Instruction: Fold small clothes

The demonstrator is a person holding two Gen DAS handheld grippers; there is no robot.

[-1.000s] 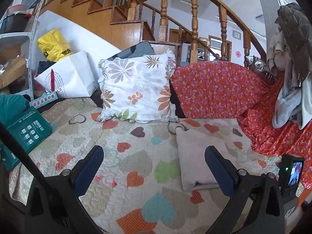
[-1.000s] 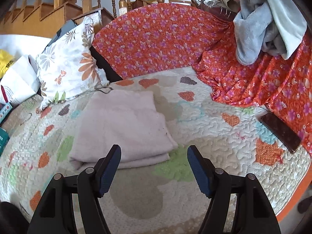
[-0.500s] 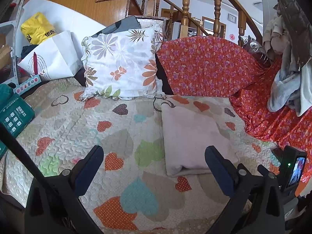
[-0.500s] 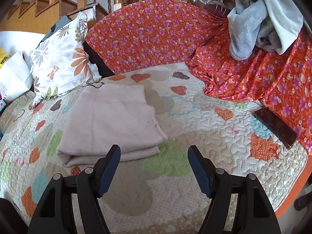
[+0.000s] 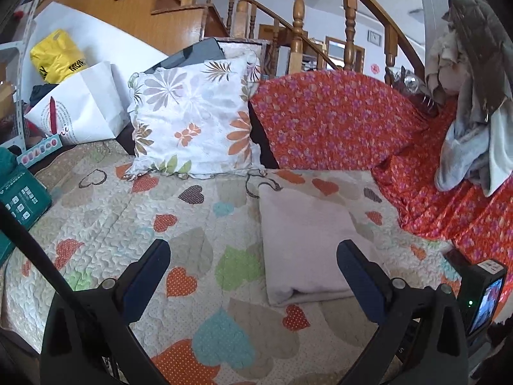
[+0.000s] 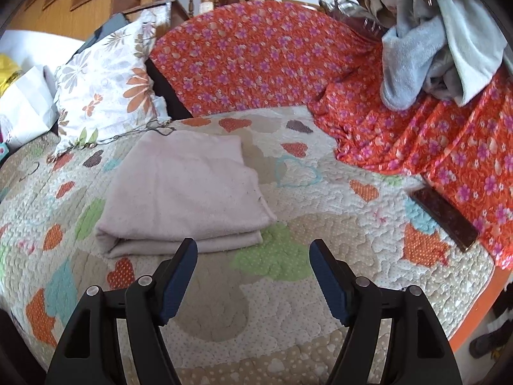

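A pale pink folded cloth (image 6: pixel 186 192) lies flat on the heart-patterned quilt (image 6: pixel 288 304), also in the left wrist view as the folded cloth (image 5: pixel 304 243). My right gripper (image 6: pixel 253 250) hovers just in front of the cloth's near folded edge; its jaws are opening and nothing is between them. My left gripper (image 5: pixel 253 253) stands open above the quilt, left of the cloth's near corner, with its right finger (image 5: pixel 359 276) in front of the cloth. A heap of grey and light blue clothes (image 6: pixel 426 41) hangs at the far right.
A floral pillow (image 5: pixel 195 118) leans at the back against the orange flowered cover (image 6: pixel 256 61). A dark phone (image 6: pixel 442 221) lies on the quilt at the right. A white bag (image 5: pixel 86 106), a yellow bag (image 5: pixel 57 57) and a green box (image 5: pixel 22 192) crowd the left. A wooden staircase rises behind.
The left gripper's view shifted: the cloth and pillow first slid left and nearer, then settled. The right gripper stayed in front of the cloth, its fingers spreading slightly.
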